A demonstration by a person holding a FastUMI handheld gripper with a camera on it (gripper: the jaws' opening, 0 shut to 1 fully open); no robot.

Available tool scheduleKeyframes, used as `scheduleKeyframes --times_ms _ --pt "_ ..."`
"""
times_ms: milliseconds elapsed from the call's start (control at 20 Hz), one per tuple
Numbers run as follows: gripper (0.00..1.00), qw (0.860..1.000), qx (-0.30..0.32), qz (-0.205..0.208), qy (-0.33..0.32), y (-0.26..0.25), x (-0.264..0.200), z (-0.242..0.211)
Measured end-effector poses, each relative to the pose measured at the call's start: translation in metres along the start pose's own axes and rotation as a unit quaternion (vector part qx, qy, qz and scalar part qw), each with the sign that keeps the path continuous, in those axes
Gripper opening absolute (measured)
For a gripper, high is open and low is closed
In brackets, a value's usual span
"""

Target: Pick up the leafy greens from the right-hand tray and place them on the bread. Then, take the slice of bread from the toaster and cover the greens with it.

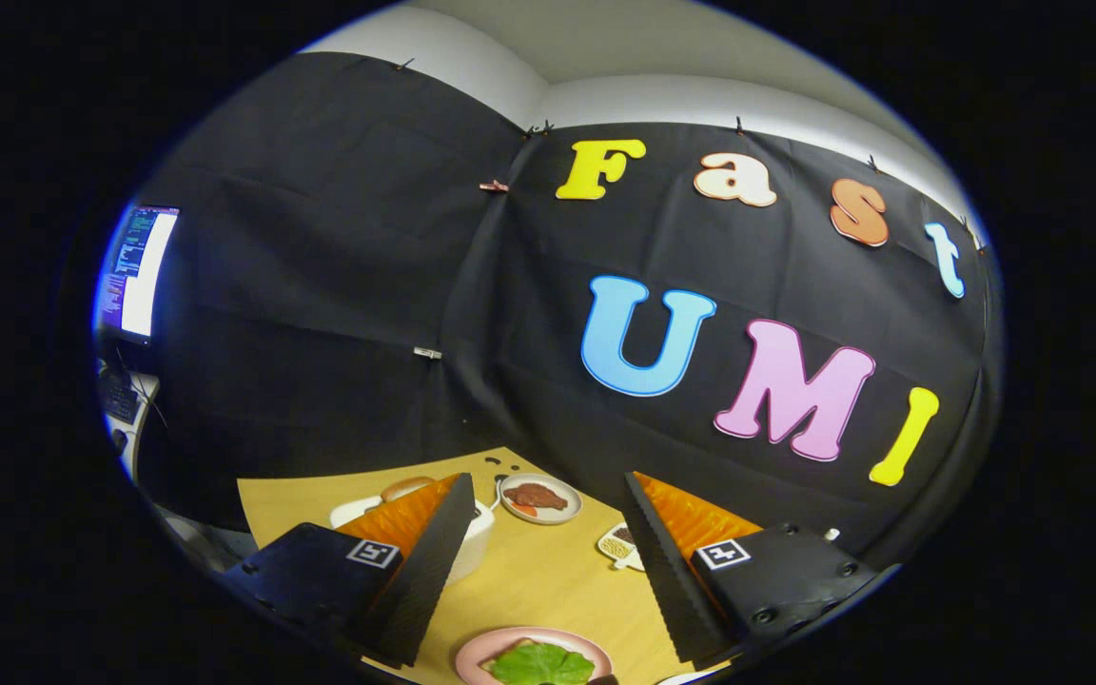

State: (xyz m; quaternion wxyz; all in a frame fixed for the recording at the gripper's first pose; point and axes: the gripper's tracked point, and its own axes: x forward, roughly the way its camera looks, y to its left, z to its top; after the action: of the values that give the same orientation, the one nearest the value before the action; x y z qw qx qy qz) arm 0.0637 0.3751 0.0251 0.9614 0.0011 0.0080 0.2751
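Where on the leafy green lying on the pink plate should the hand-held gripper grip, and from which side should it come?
Probably from above. The leafy green lies flat on the pink plate, between the open fingers of the hand-held gripper and nearer than their tips. Lying flat, it leaves little to catch from the side, so lower one finger either side of a ruffled edge and pinch there.

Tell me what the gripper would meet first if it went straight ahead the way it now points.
Probably nothing on the table. The gripper, fingers open and empty, points above the small plate with meat, toward the black cloth wall beyond. The pink plate with greens lies below. Depth is hard to judge.
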Motion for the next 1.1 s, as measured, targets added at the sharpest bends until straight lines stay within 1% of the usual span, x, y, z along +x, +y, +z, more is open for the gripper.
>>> scheduleKeyframes --times_ms 100,250,400,550,650,750,850,1100 --pt "0.97 1.000 0.021 0.009 0.008 0.012 0.018 0.006" --pt "0.97 0.998 0.056 0.019 0.029 0.034 0.041 0.000" --pt "0.97 0.996 0.073 0.042 0.040 0.063 0.061 -0.004" --pt "0.97 0.992 0.089 0.067 0.061 0.090 0.072 -0.016" --pt "0.97 0.988 0.106 0.074 0.085 0.104 0.082 -0.031" --pt "0.97 0.983 0.125 0.072 0.118 0.112 0.092 -0.051" --pt "0.97 0.974 0.155 0.062 0.152 0.118 0.105 -0.072" --pt "0.97 0.950 0.231 0.061 0.199 0.142 0.142 -0.105"
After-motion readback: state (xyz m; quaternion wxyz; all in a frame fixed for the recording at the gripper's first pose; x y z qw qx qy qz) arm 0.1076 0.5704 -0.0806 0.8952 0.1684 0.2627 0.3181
